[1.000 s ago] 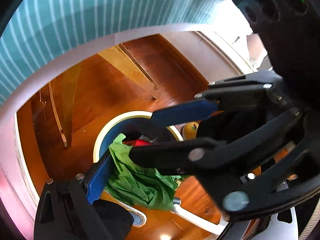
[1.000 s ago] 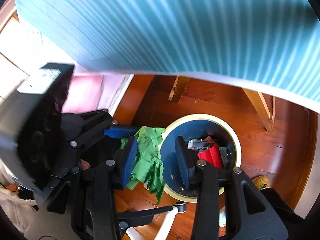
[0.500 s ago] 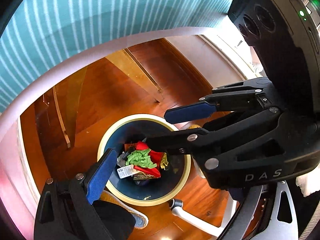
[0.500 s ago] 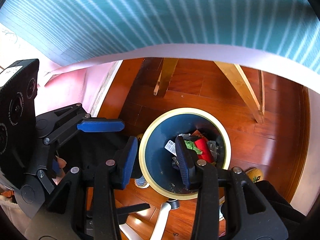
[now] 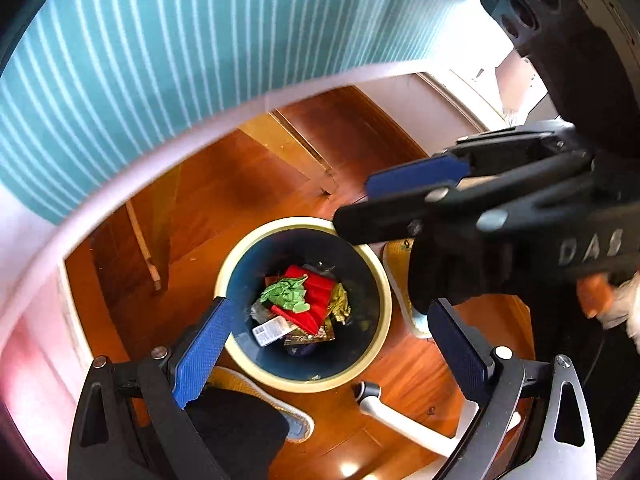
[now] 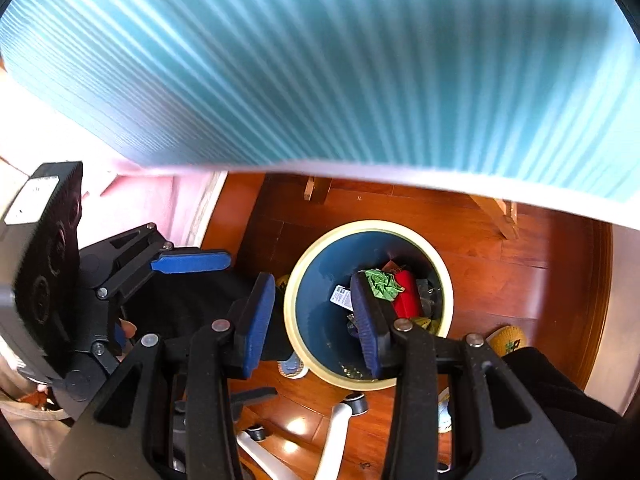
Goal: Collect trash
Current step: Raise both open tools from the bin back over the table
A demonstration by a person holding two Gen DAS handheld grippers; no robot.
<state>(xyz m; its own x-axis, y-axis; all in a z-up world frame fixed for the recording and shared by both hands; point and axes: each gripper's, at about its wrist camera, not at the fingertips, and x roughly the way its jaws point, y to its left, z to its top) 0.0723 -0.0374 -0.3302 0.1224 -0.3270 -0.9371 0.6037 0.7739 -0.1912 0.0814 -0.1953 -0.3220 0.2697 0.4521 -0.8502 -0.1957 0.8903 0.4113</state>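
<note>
A round bin (image 5: pixel 384 300) with a cream rim and dark blue inside stands on the wooden floor below me; it also shows in the right wrist view (image 6: pixel 296 280). A crumpled green wrapper (image 5: pixel 286 294) lies in it on top of a red piece (image 5: pixel 318 300) and other scraps; the wrapper also shows in the right wrist view (image 6: pixel 380 282). My left gripper (image 5: pixel 332 344) is open and empty, high above the bin. My right gripper (image 6: pixel 314 316) is open and empty above the bin's left rim. Each gripper shows in the other's view.
A teal striped tablecloth (image 5: pixel 180 52) with a white edge hangs over the upper part of both views. Wooden table legs (image 5: pixel 148 248) stand behind the bin. A white chair base with castors (image 5: pixel 372 396) and feet in yellow slippers (image 6: pixel 508 338) are close to the bin.
One second ago the green wrapper hung between the left gripper's fingers over the bin. The fingers opened, the wrapper dropped into the bin, and both grippers have drawn up and apart.
</note>
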